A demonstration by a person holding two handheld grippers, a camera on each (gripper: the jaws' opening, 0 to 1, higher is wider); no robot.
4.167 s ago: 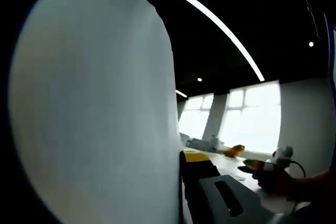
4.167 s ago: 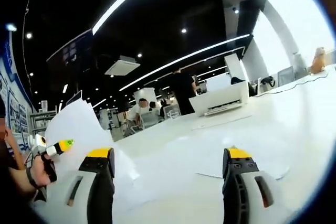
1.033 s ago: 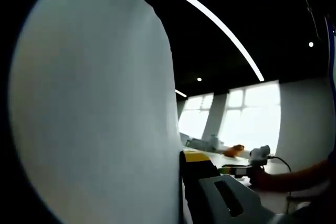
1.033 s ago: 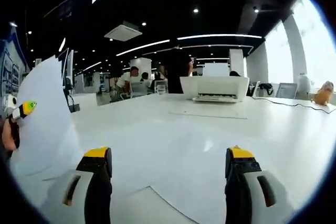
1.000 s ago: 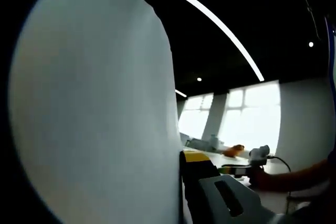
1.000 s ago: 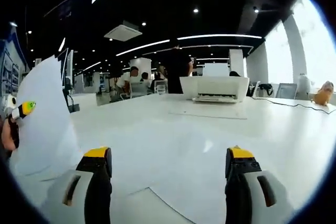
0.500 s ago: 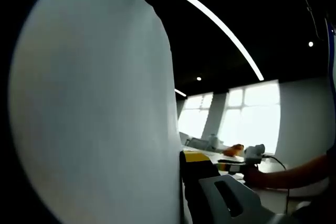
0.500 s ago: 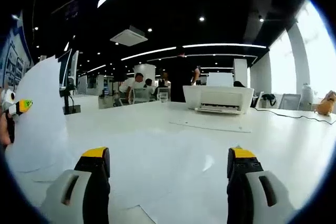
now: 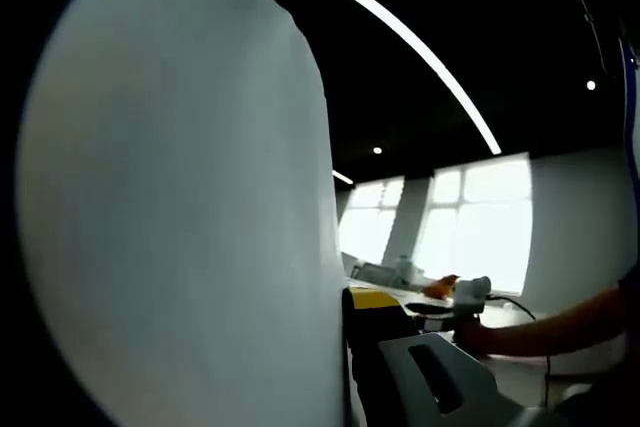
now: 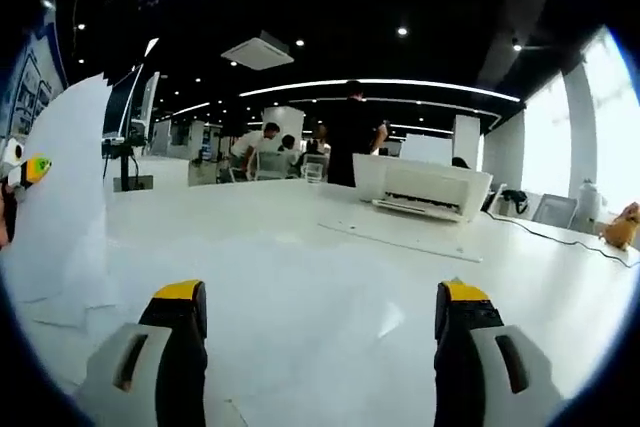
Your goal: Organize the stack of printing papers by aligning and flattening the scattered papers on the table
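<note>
Left gripper (image 9: 345,347) carries a sheet of paper (image 9: 180,227) standing upright against its visible yellow-tipped jaw; the sheet spreads to the left of that jaw and hides the other one, so it reads as clamped on the paper's lower edge, presumably lifted clear to be squared against the rest; to the right of that jaw, further out, the right gripper (image 9: 440,307) sits in a hand over the white table (image 9: 520,377). In the right gripper view the same raised sheet stands at far left, well off to the side of the right gripper's jaws, beside the left gripper's green-yellow tip; those jaws are spread wide with nothing between them, held low over the table, where flat sheets (image 10: 300,317) lie just ahead; a printer (image 10: 425,190) stands well beyond; people further back.
</note>
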